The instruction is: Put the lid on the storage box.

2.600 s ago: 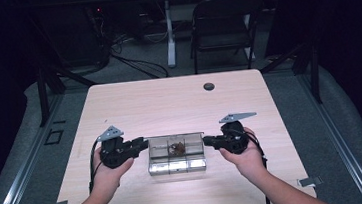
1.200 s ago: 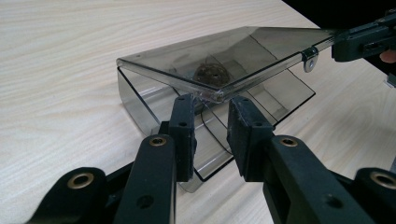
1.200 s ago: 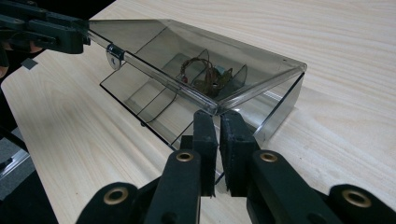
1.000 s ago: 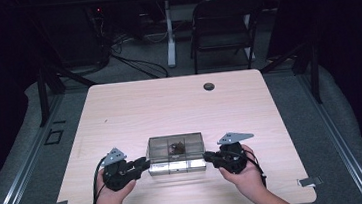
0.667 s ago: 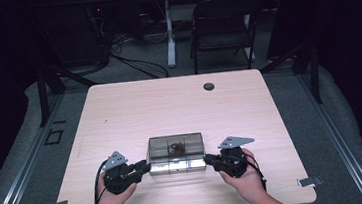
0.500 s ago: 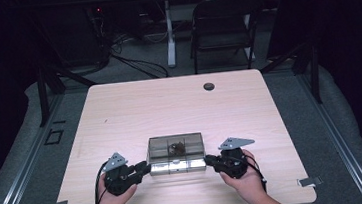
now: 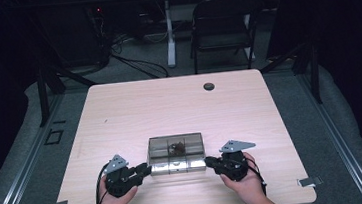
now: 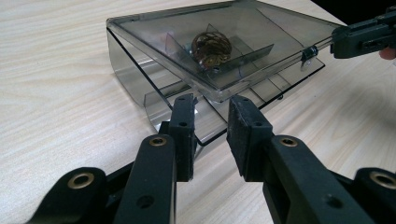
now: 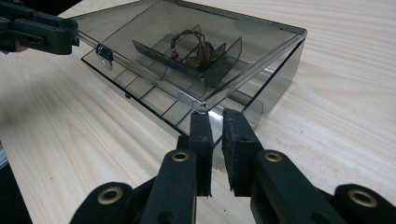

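Observation:
A smoky clear compartment box (image 7: 176, 155) lies near the table's front edge, with a tangled brown wire ball (image 7: 176, 146) in a back compartment. Its lid (image 8: 243, 28) stands tilted up off the base at the front. My left gripper (image 7: 145, 169) sits at the box's front left corner. In the left gripper view it (image 8: 210, 121) is open, and the thin base corner lies in the gap. My right gripper (image 7: 209, 160) is at the front right corner. In the right gripper view it (image 9: 217, 126) is shut on a thin clear edge of the box (image 9: 261, 107).
A small black round object (image 7: 209, 86) lies at the far side of the table (image 7: 120, 113). A folding chair (image 7: 221, 22) and floor cables stand beyond it. The person's hands reach in over the front edge.
Box and both grippers have come from the table's middle toward the front edge. Over the last half second they have hardly moved.

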